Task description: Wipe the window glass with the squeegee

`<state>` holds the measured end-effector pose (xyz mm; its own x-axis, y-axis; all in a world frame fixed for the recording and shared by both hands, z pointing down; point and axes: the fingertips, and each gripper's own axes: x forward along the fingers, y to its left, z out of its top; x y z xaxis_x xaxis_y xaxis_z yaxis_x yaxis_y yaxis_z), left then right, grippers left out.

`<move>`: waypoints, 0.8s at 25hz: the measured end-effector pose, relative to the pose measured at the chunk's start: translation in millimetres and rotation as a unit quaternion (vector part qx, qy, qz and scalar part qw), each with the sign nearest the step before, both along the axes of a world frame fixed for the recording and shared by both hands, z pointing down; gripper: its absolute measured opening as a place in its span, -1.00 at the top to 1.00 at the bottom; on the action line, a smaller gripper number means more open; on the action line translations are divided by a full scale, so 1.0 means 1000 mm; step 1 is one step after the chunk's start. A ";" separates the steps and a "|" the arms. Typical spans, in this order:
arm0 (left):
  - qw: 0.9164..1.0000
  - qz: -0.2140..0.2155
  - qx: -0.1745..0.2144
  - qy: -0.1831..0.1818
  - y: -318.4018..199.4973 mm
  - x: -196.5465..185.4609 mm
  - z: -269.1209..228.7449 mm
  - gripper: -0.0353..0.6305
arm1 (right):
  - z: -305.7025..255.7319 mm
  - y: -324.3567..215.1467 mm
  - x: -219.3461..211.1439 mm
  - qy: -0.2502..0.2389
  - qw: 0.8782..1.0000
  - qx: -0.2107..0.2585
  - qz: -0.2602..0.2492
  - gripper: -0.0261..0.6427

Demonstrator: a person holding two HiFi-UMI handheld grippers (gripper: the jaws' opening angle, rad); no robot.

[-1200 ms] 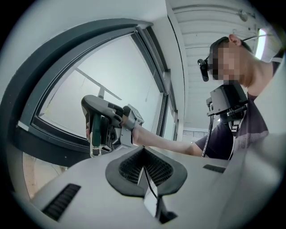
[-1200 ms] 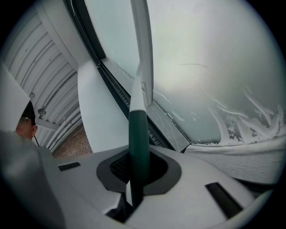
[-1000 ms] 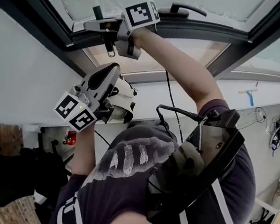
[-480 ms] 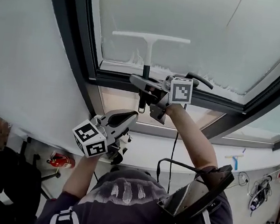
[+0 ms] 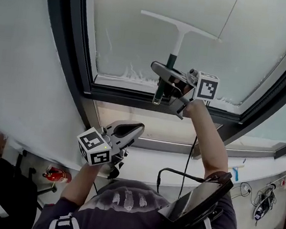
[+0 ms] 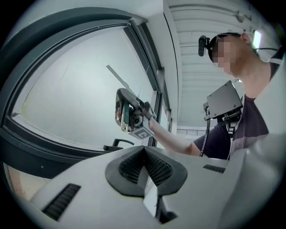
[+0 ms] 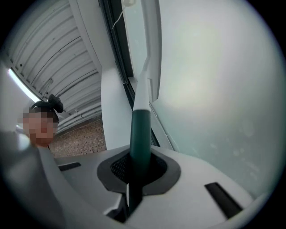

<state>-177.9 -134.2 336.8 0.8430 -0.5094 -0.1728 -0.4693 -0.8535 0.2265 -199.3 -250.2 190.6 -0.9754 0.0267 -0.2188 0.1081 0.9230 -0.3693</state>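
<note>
The squeegee (image 5: 179, 29) has a white blade and a dark green handle (image 7: 140, 129). Its blade lies against the frosted window glass (image 5: 137, 33), tilted down to the right. My right gripper (image 5: 169, 74) is shut on the green handle just below the white shaft, and in the right gripper view the handle runs straight out between the jaws (image 7: 137, 169). My left gripper (image 5: 131, 129) hangs lower, below the window frame and away from the glass. Its jaws (image 6: 145, 166) are shut with nothing between them. The left gripper view shows the right gripper (image 6: 132, 115) raised against the pane.
A dark window frame (image 5: 82, 63) borders the pane, and a black window handle (image 6: 117, 144) sits on its lower rail. A white wall (image 5: 19, 71) stands to the left. Far below are a red object (image 5: 53, 174) and a blue tool (image 5: 236, 173).
The right gripper has carried the squeegee higher up the glass, and the blade now tilts. The left gripper has stayed low by the sill.
</note>
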 end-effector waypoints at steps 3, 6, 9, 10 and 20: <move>1.000 0.001 0.008 -0.006 -0.004 0.007 -0.005 0.88 | -0.034 -0.011 0.013 -0.005 1.000 0.029 0.004 0.88; 1.000 -0.003 0.020 -0.016 -0.012 0.013 -0.014 0.88 | -0.061 -0.019 0.020 -0.001 0.999 0.051 -0.001 0.88; 0.998 -0.006 0.049 -0.029 -0.023 0.020 -0.032 0.88 | -0.081 -0.024 0.023 0.007 0.997 0.072 -0.011 0.88; 0.998 -0.009 0.060 -0.032 -0.027 0.021 -0.039 0.88 | -0.088 -0.024 0.023 0.009 0.997 0.078 -0.015 0.88; 0.995 -0.048 0.078 -0.031 -0.051 0.027 -0.061 0.88 | -0.139 -0.039 0.026 0.010 0.993 0.113 -0.044 0.88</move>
